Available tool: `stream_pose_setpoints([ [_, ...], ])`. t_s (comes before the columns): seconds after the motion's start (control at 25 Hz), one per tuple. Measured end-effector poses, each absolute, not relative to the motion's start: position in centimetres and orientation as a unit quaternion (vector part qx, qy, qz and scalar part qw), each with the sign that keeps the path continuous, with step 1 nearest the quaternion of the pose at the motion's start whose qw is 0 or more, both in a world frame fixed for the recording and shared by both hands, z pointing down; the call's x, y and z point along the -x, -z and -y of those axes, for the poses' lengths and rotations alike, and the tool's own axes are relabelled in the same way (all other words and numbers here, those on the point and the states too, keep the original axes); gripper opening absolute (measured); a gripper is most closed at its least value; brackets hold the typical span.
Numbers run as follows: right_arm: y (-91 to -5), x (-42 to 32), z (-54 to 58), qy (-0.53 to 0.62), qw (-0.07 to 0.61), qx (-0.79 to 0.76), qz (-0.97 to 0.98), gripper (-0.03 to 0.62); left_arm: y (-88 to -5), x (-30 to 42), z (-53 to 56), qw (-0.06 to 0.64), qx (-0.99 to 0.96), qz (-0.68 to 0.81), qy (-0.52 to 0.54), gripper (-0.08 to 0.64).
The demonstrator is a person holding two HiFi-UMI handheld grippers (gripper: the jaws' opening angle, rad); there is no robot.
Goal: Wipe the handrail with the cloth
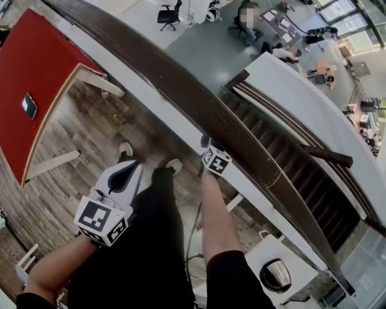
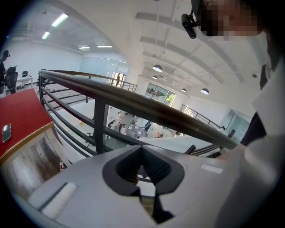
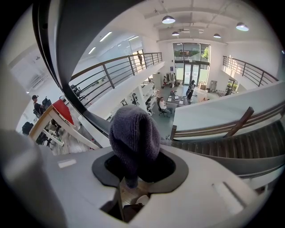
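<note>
Grey cloth in right gripper at handrail edge; left gripper clear

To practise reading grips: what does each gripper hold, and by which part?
Right gripper pinches the cloth by its bunched lower end; left gripper holds nothing.

1. I'm on an upper gallery of an open-plan office. My handrail overlooks desks and an office chair.
2. A staircase descends beside me, with round ceiling lamps overhead.
</note>
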State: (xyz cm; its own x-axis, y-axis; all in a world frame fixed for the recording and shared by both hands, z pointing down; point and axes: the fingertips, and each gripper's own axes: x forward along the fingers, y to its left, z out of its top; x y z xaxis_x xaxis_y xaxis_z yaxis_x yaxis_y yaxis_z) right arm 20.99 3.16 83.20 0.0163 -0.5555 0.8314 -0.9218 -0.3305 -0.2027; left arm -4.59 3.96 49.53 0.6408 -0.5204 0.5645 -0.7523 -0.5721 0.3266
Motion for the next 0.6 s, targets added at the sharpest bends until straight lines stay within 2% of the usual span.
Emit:
stream_pose_setpoints([
  [0.6,-82.9,-22.4,-4.3,-0.427,0.225,-0.672,0.561,0.122,-49.4,3.0,-4.5,0.277,-0.874,0.335,-0.216,0.000],
])
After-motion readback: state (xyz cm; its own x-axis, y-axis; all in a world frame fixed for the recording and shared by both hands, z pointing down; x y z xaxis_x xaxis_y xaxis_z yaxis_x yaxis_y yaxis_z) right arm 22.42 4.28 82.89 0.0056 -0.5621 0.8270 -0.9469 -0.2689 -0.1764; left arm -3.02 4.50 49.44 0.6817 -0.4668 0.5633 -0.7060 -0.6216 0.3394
